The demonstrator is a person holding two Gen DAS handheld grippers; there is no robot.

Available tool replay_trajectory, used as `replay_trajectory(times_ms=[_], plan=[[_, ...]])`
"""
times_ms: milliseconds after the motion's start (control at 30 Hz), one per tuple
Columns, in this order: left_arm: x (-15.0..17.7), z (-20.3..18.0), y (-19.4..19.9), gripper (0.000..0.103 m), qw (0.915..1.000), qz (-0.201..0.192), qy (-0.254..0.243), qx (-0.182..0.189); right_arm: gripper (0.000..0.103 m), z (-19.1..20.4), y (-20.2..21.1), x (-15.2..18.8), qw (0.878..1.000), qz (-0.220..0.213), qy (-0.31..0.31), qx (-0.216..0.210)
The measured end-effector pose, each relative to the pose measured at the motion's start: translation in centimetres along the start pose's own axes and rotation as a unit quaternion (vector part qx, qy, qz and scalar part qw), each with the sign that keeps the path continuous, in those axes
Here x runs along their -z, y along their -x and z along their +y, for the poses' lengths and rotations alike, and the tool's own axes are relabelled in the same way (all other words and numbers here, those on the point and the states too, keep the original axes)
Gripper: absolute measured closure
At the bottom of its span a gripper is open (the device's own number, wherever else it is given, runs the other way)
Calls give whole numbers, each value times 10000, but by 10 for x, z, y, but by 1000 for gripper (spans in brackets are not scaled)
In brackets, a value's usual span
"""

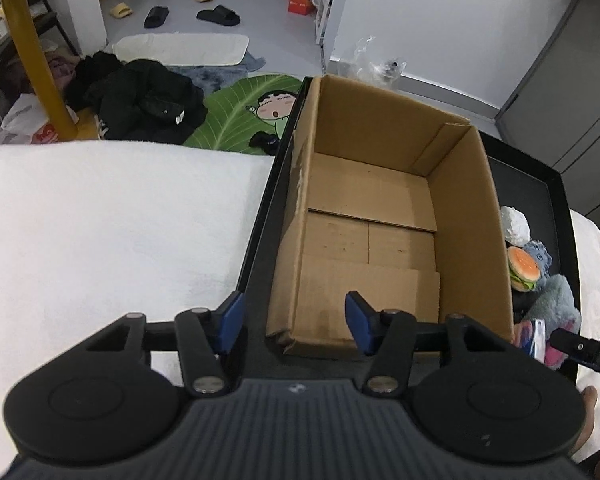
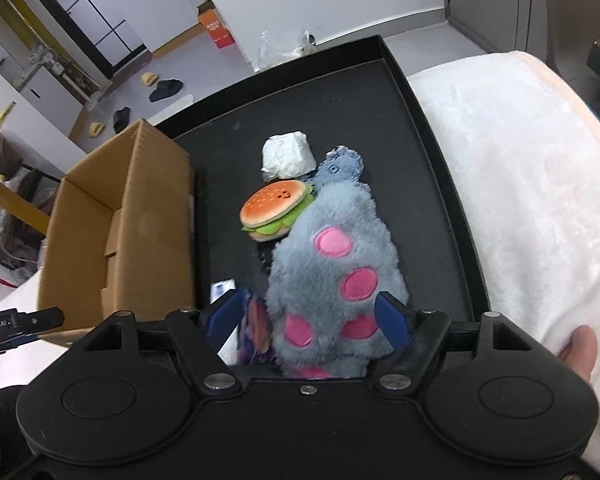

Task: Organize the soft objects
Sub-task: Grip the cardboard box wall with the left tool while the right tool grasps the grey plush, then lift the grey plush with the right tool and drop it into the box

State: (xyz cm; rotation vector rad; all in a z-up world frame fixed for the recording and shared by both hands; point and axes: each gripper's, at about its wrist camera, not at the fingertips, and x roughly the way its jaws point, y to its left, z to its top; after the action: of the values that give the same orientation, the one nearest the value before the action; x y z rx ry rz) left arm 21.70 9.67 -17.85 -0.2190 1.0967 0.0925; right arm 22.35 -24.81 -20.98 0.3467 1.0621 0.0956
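An empty cardboard box (image 1: 380, 216) stands in a black tray (image 1: 260, 240), also in the right wrist view (image 2: 116, 216). My left gripper (image 1: 296, 320) is open and empty over the box's near left corner. To the right of the box in the tray (image 2: 420, 140) lie a grey plush with pink spots (image 2: 332, 264), a burger plush (image 2: 274, 208), a white wrapped bundle (image 2: 286, 154) and a blue denim piece (image 2: 340, 168). My right gripper (image 2: 312, 322) is open, its fingers either side of the grey plush's near end. The plush (image 1: 556, 300) and burger (image 1: 523, 268) also show in the left wrist view.
The tray rests on a white fluffy cover (image 1: 100, 220), (image 2: 520, 180). A colourful packet (image 2: 256, 328) lies beside the plush. On the floor beyond are dark clothes (image 1: 148, 96), a leaf-shaped mat (image 1: 240, 108) and slippers. Grey cabinet (image 1: 568, 92) at right.
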Motion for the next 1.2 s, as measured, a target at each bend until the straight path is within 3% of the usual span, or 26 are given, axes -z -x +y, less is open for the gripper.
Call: replay_trajectory(times_ms=[233, 433, 533, 600, 800, 1200], plan=[[-5, 1, -16, 67, 9998, 178, 82, 7, 31, -3, -11, -5, 9998, 103, -80, 122], [-3, -1, -20, 91, 9993, 304, -23, -208, 30, 4, -19, -5, 9995, 166, 63, 265], [-4, -4, -16, 92, 9989, 365, -131, -268, 34, 1, -22, -4, 9992, 214, 26, 337], [-2, -7, -11, 92, 9983, 376, -269, -363, 45, -1, -24, -3, 9990, 225, 27, 397], [4, -6, -2, 91, 9979, 448, -366, -294, 64, -3, -16, 2, 9990, 122, 94, 415], [13, -4, -3, 91, 9971, 654, -376, -121, 86, -1, 13, -2, 9994, -200, 100, 256]])
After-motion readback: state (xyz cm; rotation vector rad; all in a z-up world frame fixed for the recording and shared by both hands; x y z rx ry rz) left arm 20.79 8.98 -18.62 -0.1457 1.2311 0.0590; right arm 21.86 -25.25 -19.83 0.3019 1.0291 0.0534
